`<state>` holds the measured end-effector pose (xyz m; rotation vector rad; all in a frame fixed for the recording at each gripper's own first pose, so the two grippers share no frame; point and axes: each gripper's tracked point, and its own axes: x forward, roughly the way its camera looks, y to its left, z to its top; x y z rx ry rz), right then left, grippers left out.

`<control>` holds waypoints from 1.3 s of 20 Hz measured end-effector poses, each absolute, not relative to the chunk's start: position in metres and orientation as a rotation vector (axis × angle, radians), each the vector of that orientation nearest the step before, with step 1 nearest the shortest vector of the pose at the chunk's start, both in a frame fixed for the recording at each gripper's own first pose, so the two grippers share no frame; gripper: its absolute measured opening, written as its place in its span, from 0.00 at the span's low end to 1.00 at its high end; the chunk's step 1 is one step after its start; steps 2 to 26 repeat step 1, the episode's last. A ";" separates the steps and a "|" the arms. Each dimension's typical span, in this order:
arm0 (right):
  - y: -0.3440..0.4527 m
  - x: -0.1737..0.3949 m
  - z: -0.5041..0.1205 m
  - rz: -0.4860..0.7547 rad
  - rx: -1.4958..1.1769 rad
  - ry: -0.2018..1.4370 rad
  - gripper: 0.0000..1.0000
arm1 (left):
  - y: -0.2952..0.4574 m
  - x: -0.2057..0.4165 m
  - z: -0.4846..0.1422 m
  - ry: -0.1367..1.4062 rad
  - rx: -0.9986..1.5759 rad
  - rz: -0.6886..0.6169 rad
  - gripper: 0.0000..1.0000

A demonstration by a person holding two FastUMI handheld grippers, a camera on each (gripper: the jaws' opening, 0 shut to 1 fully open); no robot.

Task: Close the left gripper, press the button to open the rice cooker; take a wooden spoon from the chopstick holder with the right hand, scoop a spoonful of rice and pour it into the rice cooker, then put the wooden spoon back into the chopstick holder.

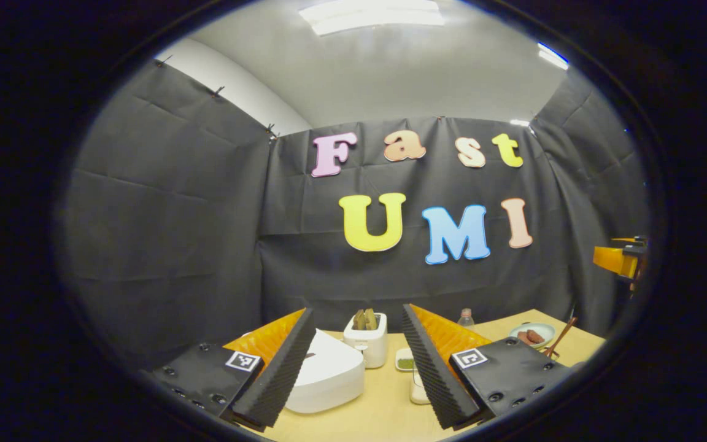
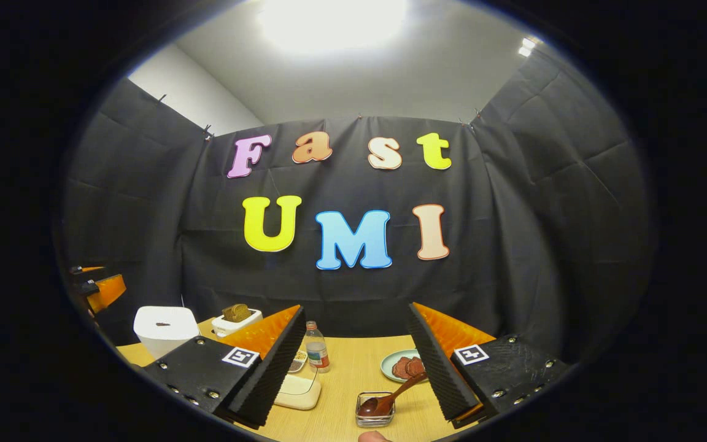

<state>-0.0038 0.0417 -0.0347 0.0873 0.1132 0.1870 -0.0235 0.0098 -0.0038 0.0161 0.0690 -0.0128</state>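
The white rice cooker (image 1: pixel 323 374) stands with its lid down, just beyond my left gripper (image 1: pixel 356 368), whose fingers are spread wide with nothing between them. The same cooker (image 2: pixel 165 328) appears at the far left of the right gripper view. A wooden spoon (image 2: pixel 390 396) rests with its bowl in a small metal chopstick holder (image 2: pixel 375 418), handle leaning up to the right. My right gripper (image 2: pixel 353 368) hovers open above and behind the holder, holding nothing. From the left gripper view the spoon (image 1: pixel 559 339) sticks up at the right.
On the wooden table (image 2: pixel 353 374) stand a white toaster with bread (image 1: pixel 366 337), a small bottle (image 2: pixel 316 348), a plate of meat slices (image 2: pixel 405 366) and a pale container with a clear top (image 2: pixel 297 388). A fingertip (image 2: pixel 373 436) shows at the bottom edge.
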 end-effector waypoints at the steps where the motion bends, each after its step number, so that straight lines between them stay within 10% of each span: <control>1: 0.042 -0.002 -0.033 0.187 0.091 0.110 0.99 | 0.011 -0.024 -0.003 0.065 0.018 -0.012 0.95; 26: 0.042 -0.002 -0.033 0.187 0.091 0.110 0.99 | 0.011 -0.024 -0.003 0.065 0.018 -0.012 0.95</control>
